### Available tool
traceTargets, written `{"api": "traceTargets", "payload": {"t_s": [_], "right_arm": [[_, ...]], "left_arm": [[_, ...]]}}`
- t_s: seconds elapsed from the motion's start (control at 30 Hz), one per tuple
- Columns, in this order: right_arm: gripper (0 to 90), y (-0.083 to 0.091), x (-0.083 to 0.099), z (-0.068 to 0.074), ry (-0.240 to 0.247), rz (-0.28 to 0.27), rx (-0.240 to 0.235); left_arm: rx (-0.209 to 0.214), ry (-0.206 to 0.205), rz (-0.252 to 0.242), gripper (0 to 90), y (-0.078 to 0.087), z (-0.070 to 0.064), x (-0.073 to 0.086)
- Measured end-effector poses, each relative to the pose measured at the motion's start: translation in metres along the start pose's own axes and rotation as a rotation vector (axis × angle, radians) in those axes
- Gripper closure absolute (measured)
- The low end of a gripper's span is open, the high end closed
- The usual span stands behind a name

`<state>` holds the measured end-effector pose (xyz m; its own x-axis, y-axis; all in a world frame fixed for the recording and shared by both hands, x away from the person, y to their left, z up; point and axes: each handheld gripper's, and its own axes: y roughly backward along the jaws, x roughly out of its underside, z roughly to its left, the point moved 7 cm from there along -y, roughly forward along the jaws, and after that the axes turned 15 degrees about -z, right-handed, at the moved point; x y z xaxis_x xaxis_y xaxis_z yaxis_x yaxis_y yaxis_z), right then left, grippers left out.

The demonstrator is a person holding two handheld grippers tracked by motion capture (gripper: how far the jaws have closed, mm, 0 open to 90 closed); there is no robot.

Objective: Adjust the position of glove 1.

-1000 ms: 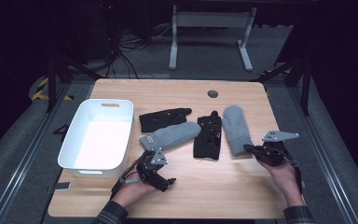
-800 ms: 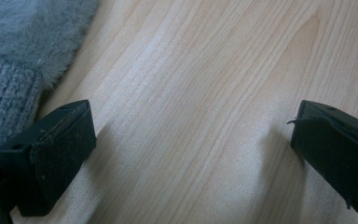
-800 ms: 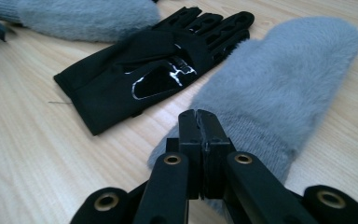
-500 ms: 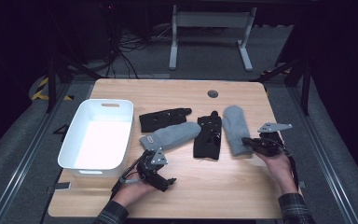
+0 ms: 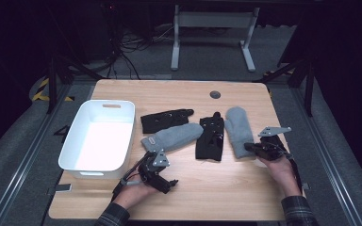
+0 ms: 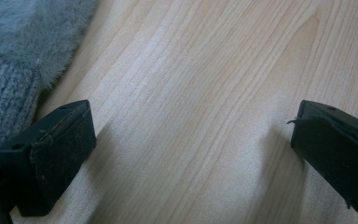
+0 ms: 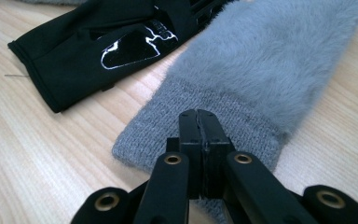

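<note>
A dark room surrounds the wooden bench (image 5: 179,94). The right gripper (image 7: 199,140) has its fingers closed at the grey mitten's (image 7: 265,70) knit cuff; whether they pinch fabric is unclear, so it may slip free. The left gripper (image 6: 191,140) gapes empty.
</note>
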<state>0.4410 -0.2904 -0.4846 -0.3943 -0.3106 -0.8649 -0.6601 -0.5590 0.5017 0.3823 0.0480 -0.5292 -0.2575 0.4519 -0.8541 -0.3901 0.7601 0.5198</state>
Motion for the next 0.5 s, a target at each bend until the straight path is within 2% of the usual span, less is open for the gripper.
{"api": "traceTargets", "payload": {"t_s": [0.23, 0.5], "right_arm": [[90.0, 0.009, 0.005, 0.006, -0.005, 0.008, -0.012], [90.0, 0.023, 0.013, 0.023, 0.01, 0.029, -0.033]], "left_arm": [[-0.001, 0.0, 0.0, 0.4, 0.0, 0.0, 0.0], [0.003, 0.0, 0.0, 0.3, 0.0, 0.0, 0.0]]}}
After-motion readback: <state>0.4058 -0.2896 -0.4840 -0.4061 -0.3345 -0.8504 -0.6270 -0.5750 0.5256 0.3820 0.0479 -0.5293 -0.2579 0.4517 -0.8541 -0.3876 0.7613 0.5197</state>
